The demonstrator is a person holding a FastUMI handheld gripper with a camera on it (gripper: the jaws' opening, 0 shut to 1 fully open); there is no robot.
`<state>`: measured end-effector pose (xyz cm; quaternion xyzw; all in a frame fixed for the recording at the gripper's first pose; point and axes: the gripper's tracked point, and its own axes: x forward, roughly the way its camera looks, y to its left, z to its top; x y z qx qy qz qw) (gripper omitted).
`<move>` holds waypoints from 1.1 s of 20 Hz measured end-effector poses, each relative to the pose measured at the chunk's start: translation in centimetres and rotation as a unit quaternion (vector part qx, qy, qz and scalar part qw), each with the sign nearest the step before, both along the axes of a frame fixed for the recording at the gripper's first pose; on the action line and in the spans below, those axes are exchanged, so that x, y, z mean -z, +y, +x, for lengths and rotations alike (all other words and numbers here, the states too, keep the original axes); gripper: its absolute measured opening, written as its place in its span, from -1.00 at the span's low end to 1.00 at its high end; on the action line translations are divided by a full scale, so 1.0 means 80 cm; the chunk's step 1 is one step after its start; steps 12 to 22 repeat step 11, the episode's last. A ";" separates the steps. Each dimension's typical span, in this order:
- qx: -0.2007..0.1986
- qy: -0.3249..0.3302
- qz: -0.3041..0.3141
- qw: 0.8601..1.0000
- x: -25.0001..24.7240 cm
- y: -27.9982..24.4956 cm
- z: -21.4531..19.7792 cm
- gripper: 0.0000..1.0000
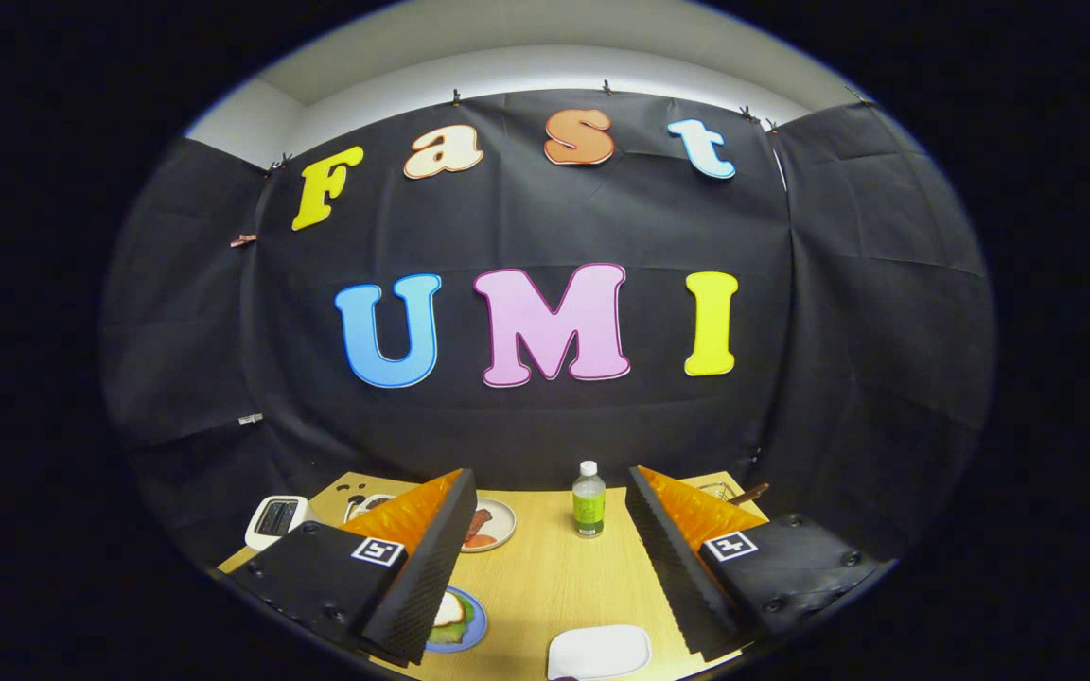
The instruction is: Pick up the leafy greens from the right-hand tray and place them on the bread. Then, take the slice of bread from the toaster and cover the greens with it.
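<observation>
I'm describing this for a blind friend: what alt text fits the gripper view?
The open gripper hovers over a wooden table, holding nothing. Beyond its fingers stands a small green-labelled bottle; a white toaster, plates of food and a blue plate with bread on greens sit to the left.

Wood-grain matt table, clear plastic bottle w/ glossy label, ribbed matt fingers, cloth wall.

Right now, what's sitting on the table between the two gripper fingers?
In the gripper view, the gripper is open and holds nothing. Between its fingers lies bare wooden table, with a small green-labelled bottle standing just beyond the fingertips and a white tray nearest the camera.
</observation>
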<state>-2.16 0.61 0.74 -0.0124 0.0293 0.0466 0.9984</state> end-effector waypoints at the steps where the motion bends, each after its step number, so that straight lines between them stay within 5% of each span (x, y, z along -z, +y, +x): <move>1: 0.001 0.001 0.001 1.000 0.000 -0.001 -0.001 0.98; 22: -0.008 0.009 -0.004 1.000 0.009 0.001 0.002 0.98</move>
